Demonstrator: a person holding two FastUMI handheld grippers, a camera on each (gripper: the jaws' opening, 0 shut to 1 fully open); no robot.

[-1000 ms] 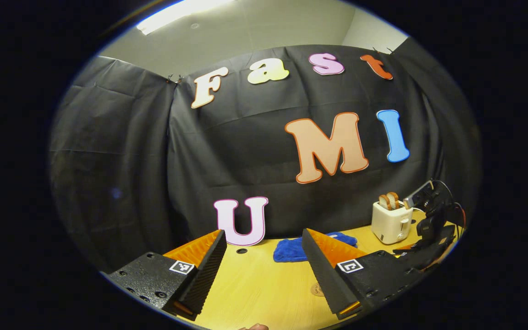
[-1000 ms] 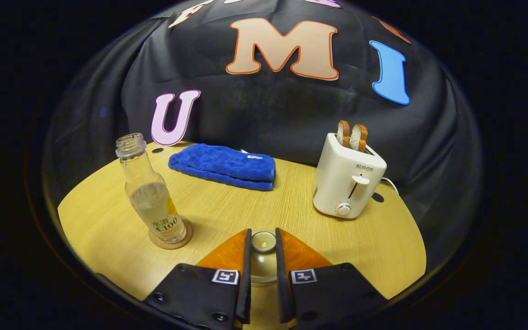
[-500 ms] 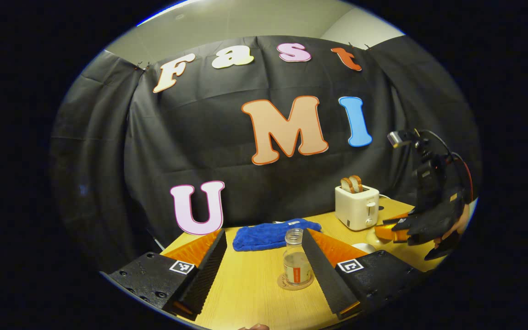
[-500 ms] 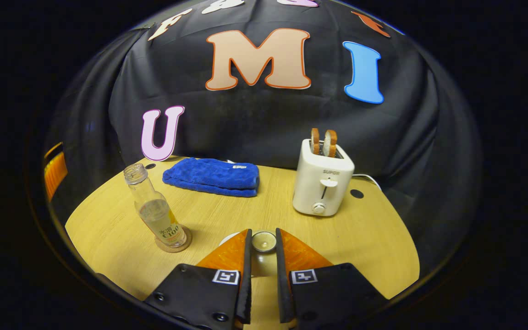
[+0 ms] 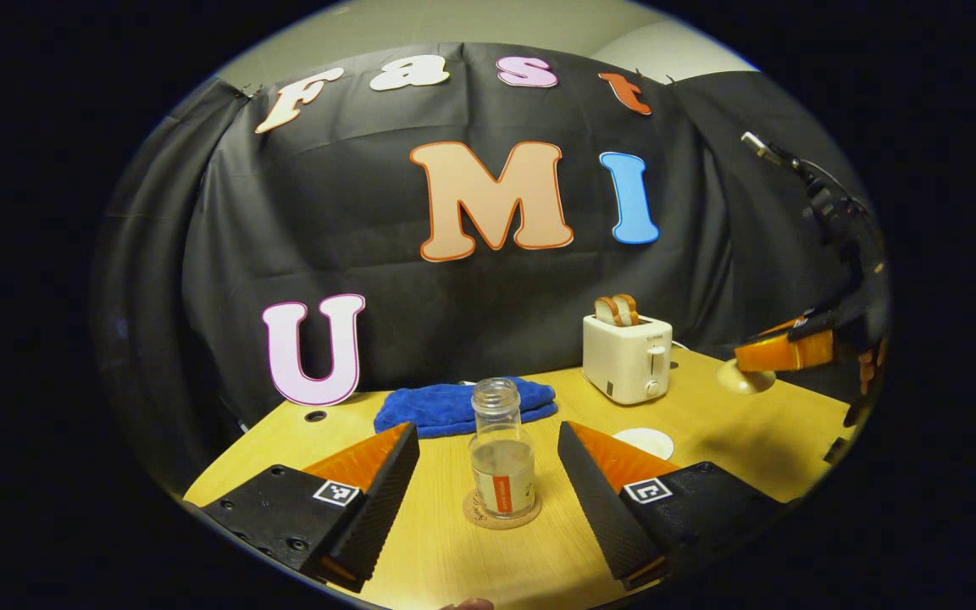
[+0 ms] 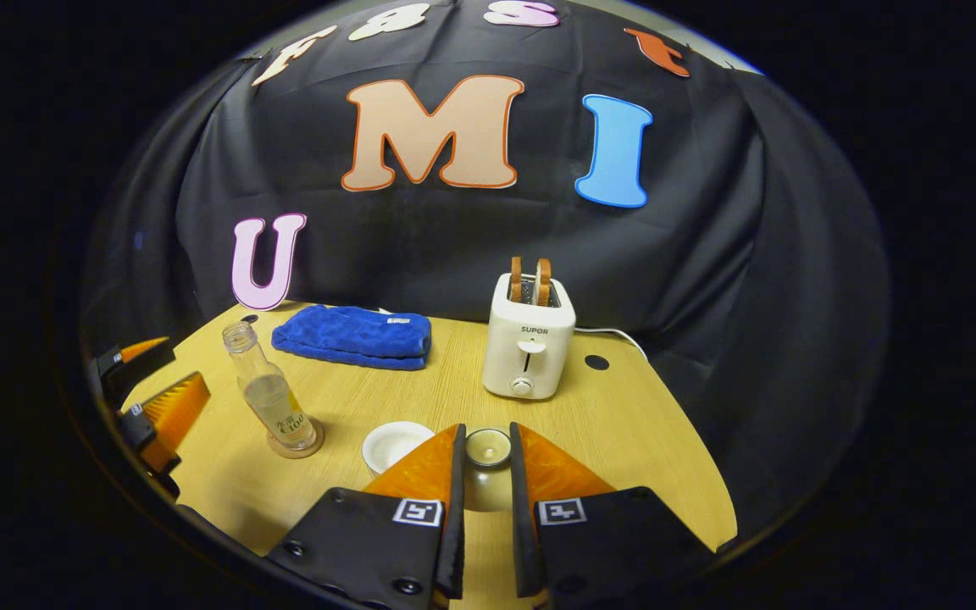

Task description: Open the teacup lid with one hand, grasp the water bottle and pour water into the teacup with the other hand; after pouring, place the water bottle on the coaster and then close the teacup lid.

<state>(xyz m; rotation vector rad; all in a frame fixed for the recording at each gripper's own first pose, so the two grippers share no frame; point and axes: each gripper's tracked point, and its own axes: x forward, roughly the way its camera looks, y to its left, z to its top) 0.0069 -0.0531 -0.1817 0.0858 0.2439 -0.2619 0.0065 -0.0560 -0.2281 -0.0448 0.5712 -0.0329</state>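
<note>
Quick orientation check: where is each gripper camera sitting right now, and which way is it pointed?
Left gripper view: rides the left gripper, low over the table's near edge, facing the water bottle on its coaster; its own open fingers frame the bottle.
Right gripper view: rides the right gripper, raised, facing the toaster; its fingers pinch the teacup lid above the teacup.
Shared: bottle, blue towel, toaster, teacup, and each other's gripper.
</note>
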